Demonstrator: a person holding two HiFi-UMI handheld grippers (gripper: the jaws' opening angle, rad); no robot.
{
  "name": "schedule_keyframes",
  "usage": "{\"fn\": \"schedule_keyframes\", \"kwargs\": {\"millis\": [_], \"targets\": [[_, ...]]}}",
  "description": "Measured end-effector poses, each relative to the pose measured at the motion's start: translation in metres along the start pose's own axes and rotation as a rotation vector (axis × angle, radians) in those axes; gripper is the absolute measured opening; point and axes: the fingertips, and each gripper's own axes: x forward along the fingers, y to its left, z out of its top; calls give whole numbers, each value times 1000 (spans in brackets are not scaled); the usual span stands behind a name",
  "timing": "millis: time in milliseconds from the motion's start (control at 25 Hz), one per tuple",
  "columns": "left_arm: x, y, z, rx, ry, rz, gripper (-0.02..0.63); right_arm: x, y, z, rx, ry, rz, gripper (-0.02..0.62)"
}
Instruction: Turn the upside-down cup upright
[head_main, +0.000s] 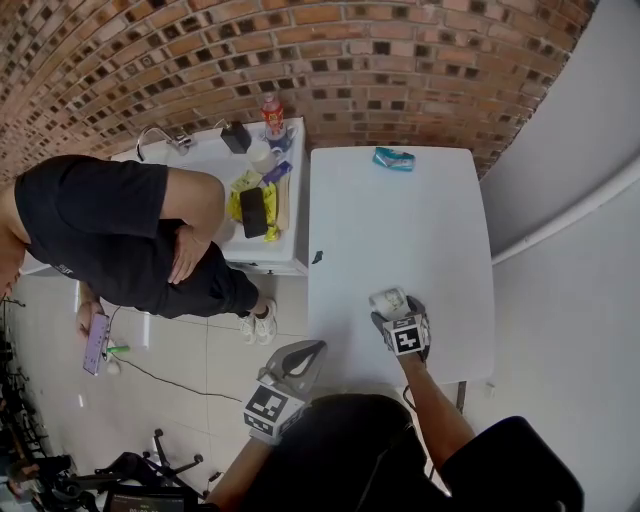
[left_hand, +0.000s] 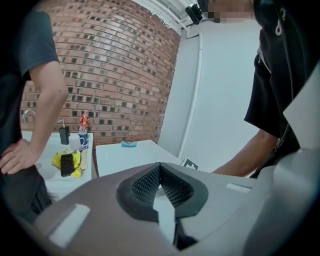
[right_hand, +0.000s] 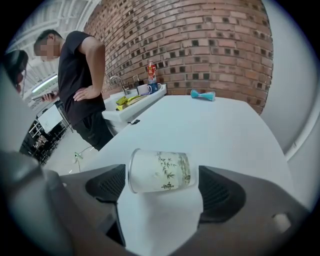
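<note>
Right gripper (right_hand: 162, 186) is open wide and holds nothing: the cup (right_hand: 161, 171) lies between its two pads, but neither pad presses on it. The cup is neither upside down nor upright. It lies on its side on the white bench (right_hand: 225, 125), near the edge closest to the person, with its rim toward the left pad and its base toward the right pad.

Left gripper (left_hand: 160, 167) is closed and empty, held off to the side, away from the cup.

The step in hand looks like taking hold of the cup so it can be stood up. Closing now would probably squeeze it end to end, rim against base, which is a poor hold on a thin-walled cup. A better way is probably to turn the wrist so the pads meet the curved wall across the middle. The jaws should then close only until the wall is firmly held, not dented. After that, roll the hand until the rim faces up, lower the base flat onto the bench, and only then let go.
</note>
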Motion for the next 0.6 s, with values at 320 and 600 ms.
{"fn": "schedule_keyframes", "kwargs": {"millis": [320,600], "targets": [[3,2,4,-2,-1,13,15,8,-6,1,19,-2,8,408],[5,2,8,-18,-3,24,15,-4,-2,17,483,-145,239,408]]}}
